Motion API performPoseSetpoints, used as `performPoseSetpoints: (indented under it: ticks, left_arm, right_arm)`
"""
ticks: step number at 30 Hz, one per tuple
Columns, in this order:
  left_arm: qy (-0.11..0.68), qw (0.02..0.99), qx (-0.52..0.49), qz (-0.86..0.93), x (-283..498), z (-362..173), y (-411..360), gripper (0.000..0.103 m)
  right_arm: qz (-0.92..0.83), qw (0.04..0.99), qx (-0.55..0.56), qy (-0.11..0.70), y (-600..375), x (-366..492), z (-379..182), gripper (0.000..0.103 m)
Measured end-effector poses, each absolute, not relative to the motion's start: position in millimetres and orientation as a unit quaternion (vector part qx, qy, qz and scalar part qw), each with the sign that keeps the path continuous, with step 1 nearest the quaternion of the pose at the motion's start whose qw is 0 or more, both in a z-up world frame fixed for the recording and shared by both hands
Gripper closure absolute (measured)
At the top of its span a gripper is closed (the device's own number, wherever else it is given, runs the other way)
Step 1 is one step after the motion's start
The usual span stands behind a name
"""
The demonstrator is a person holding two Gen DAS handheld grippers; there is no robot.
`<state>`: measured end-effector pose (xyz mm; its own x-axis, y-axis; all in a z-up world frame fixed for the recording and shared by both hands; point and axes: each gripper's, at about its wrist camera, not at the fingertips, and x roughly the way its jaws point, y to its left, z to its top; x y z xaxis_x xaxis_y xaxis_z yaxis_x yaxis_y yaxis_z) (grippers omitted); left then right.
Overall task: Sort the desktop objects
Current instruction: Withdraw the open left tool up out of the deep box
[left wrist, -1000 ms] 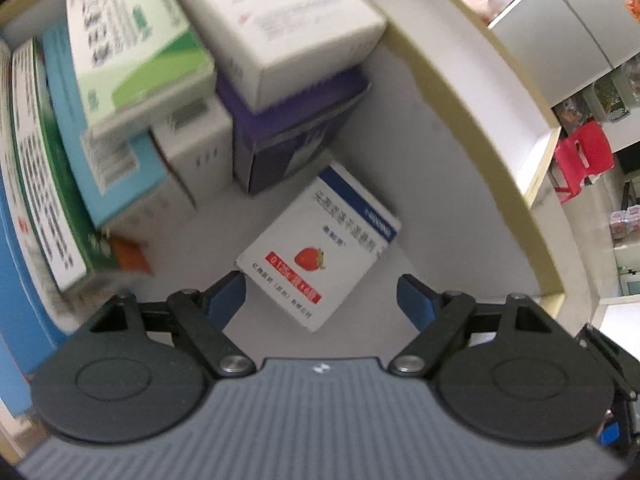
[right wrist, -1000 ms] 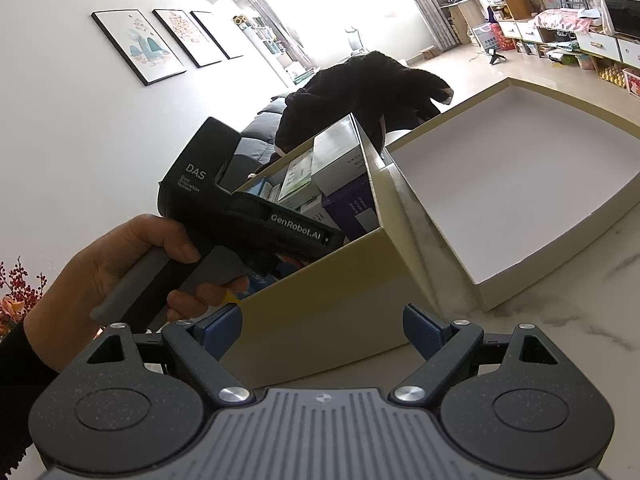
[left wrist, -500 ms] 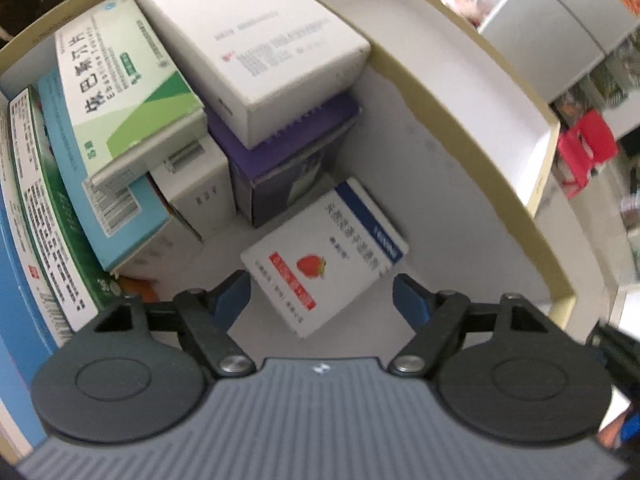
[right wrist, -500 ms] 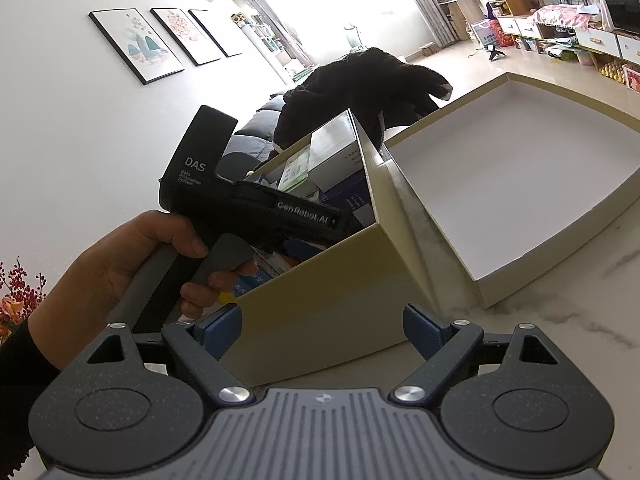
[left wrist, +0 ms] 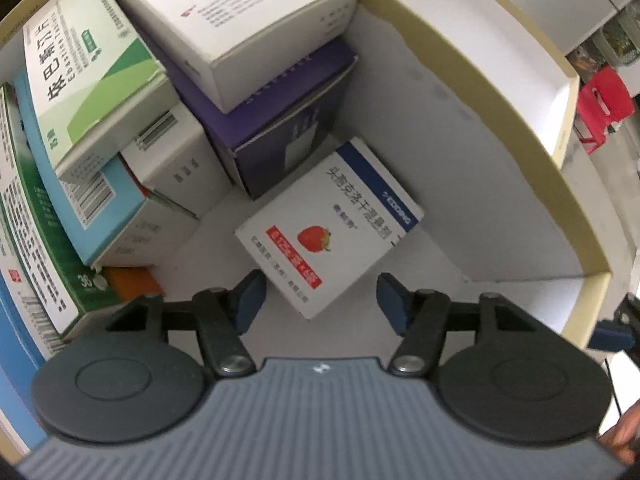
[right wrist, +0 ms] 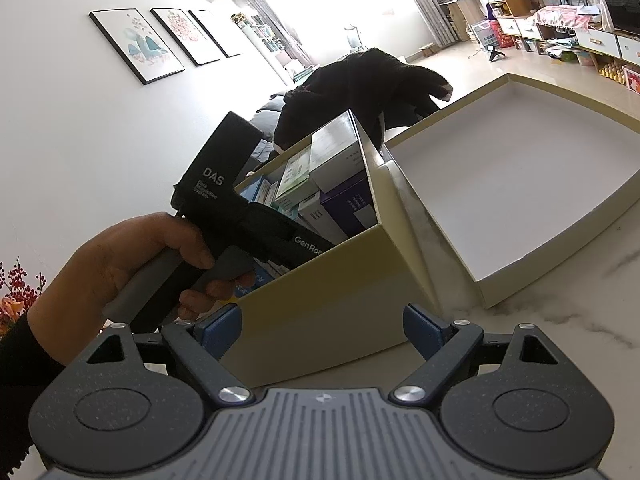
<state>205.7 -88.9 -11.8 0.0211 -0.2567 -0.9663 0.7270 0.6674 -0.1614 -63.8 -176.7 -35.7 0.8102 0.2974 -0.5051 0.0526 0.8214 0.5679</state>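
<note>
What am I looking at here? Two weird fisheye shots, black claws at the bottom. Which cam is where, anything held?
No robot: a person holds a two-finger gripper in each hand, each carrying a camera that looks along its fingers. The left wrist view looks down into a beige box packed with medicine cartons. The left gripper has just been closing around the strawberry carton, but its pads do not touch it yet. The right wrist view shows the right gripper, open and empty, over a marble table, facing that box, the left hand and an empty lid.
</note>
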Motion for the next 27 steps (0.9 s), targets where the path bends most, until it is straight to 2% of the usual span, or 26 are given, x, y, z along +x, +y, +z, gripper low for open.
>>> performPoseSetpoints:
  ticks: [12,27]
  left_arm:
    - [0.609,0.705,0.144,-0.335,218,2,-85,0.047]
    - [0.571,0.735,0.118,-0.346,197,56,-70,0.043]
  right_arm:
    - [0.066,0.906,0.291,0.300,-176,-68,-34,0.014]
    - [0.073,0.918,0.270,0.282,-163,-85,-11,0.014]
